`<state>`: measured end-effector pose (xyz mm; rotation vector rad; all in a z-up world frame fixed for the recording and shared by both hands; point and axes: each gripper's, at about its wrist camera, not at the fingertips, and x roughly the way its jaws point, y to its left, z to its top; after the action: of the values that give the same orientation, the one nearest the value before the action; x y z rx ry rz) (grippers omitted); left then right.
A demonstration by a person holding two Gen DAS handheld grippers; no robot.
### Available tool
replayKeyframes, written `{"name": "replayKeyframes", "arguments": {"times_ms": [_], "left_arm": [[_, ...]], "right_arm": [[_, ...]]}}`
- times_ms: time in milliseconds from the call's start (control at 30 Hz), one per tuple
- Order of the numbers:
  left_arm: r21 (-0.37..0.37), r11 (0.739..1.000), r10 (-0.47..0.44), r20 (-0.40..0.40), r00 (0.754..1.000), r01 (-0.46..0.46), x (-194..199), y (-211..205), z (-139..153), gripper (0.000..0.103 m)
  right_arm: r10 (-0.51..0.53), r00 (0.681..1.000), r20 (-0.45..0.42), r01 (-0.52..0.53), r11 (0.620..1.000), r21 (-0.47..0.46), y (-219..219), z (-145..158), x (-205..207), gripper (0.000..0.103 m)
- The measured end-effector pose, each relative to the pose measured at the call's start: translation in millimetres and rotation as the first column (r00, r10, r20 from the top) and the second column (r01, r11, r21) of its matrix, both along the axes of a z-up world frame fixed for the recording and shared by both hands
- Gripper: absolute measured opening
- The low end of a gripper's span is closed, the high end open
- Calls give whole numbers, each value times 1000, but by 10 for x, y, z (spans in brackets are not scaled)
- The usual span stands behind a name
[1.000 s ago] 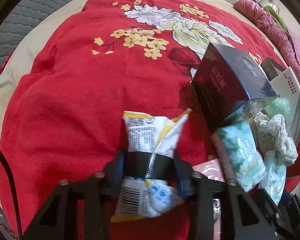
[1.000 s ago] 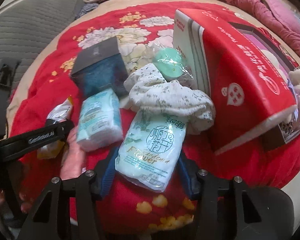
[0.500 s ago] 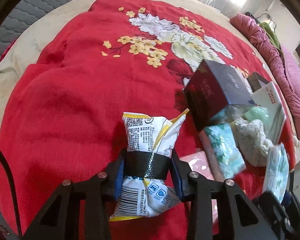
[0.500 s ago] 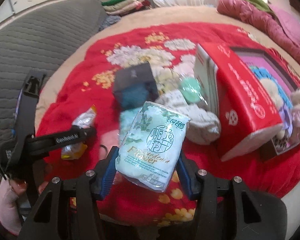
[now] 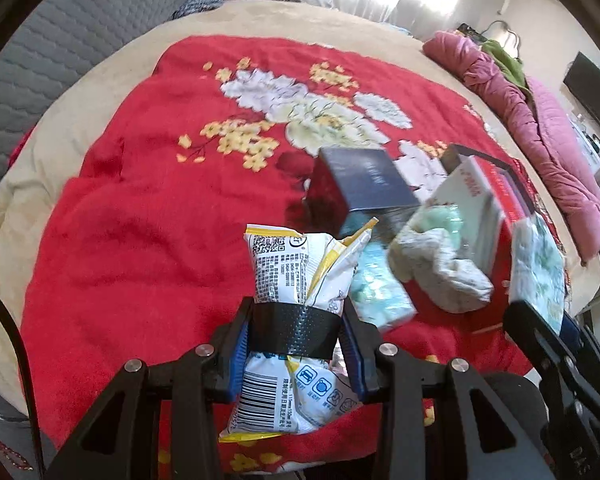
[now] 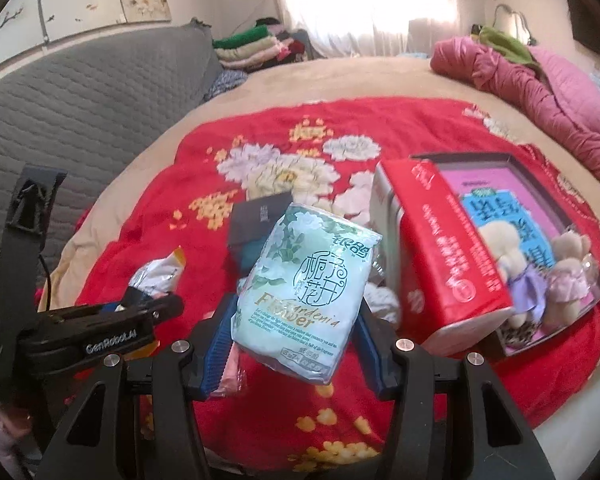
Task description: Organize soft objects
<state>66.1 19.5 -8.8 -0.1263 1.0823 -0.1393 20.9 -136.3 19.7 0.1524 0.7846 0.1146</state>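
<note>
Two soft packs held above the red blanket (image 5: 140, 220)
The left gripper (image 5: 296, 344) pinches a crumpled white-yellow snack bag (image 5: 300, 280); the right gripper (image 6: 292, 340) clamps a pale-green tissue pack (image 6: 304, 280).

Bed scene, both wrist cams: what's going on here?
A person is sorting soft items on a bed with a red floral blanket, one tool in each hand. The left tool is clamped on a white-and-yellow snack bag, held clear of the blanket. The right tool grips a pale green tissue pack, also lifted. On the blanket lie a dark box, another tissue pack, a bunched cloth and a red gift box.
</note>
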Motion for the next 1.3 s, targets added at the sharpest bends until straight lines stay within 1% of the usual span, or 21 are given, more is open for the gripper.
{"name": "replayKeyframes", "arguments": {"times_ms": [200,500,567,700,933,1033,1300], "left_arm": [[7,999,-39,40,998,39,-118,-199,238,40],[15,995,-101,80,992,100,-276,-526,506,40],[19,993,-115,87,989,114,-292,-614,551,40],[20,988,-154,99,983,153,-307,-842,639,40],[18,972,-234,129,964,233,-276,-1306,829,40],[26,963,-269,140,953,268,-249,-1522,888,40],[10,935,-352,156,923,355,-156,-2074,1002,40]], "right_arm": [[-26,998,51,26,1000,-3,-136,151,-115,56],[-84,990,115,84,996,7,-396,382,-243,56],[-101,987,128,99,995,22,-480,439,-264,56],[-142,977,157,140,990,24,-683,554,-315,56],[-202,958,202,208,978,-5,-1106,744,-396,56],[-229,951,208,240,970,-29,-1287,788,-418,56],[-317,922,222,333,942,-35,-1851,843,-532,56]]}}
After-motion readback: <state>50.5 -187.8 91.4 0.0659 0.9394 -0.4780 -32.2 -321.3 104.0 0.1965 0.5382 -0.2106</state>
